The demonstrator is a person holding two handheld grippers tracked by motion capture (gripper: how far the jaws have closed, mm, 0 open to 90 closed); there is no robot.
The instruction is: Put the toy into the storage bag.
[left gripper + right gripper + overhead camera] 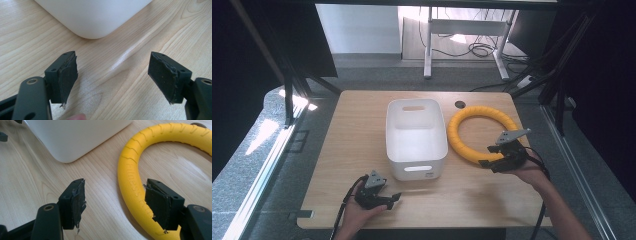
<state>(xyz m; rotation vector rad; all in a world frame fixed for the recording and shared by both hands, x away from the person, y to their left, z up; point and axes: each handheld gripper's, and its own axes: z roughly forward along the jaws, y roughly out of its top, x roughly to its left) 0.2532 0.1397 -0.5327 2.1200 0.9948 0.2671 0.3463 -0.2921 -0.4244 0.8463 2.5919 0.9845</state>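
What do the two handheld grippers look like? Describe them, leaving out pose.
Both the left gripper and the right gripper are black, each with two blocky jaws faced with dark, frayed-edged pads. A grey three-cornered plate sits on top of each, and a black cable trails back. The forearms are bare, with no sleeves.

Yellow ribbed ring point(482, 134) lies flat on the table, right of the white bin point(416, 137).

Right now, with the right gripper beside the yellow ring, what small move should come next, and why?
Probably ease the right gripper forward and down so its open jaws straddle the near arc of the yellow ring. The ring lies flat on the table beside the white bin, partly between the jaws, with neither pad pressing on it.
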